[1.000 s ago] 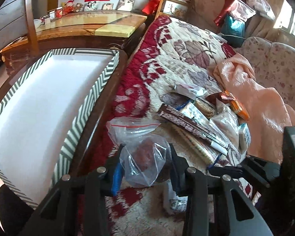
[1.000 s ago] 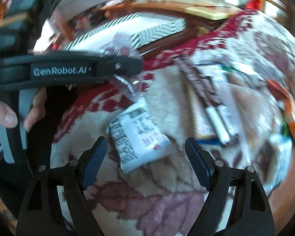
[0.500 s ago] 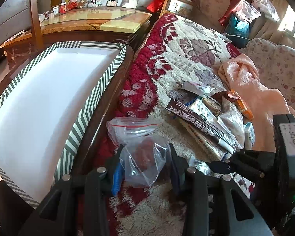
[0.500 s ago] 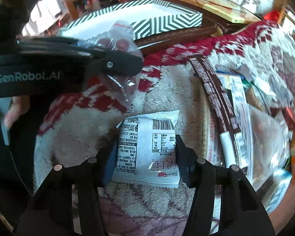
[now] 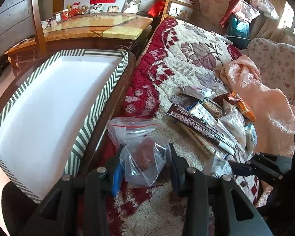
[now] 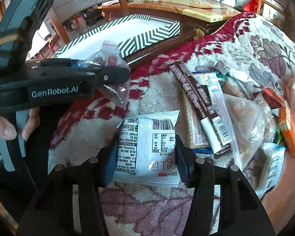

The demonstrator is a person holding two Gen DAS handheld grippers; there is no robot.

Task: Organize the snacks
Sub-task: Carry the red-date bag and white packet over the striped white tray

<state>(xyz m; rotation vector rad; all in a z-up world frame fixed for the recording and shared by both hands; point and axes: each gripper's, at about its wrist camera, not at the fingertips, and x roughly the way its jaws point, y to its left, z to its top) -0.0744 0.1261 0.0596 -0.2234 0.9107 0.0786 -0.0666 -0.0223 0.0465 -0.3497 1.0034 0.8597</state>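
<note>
My left gripper point(image 5: 145, 167) holds a clear zip bag point(image 5: 145, 163) with dark red pieces inside; my jaws are closed narrow on its two sides, and the bag's red-striped top stands above them. My right gripper point(image 6: 145, 159) has its jaws pressed on both edges of a white snack packet point(image 6: 147, 147), which shows its printed back with a barcode. Under the packet is the red and cream blanket point(image 6: 157, 90), but I cannot tell if the packet touches it or is a little above it. To the right of the packet, on the same blanket, lies a pile of other snacks point(image 6: 236, 114): a long brown bar, flat packets, a clear bag and an orange wrapper. Beyond the packet, past the wooden edge of the blanket's seat, stands the white box with the green zigzag rim point(image 5: 100, 106). My left gripper with its zip bag is between the packet and this box.
</note>
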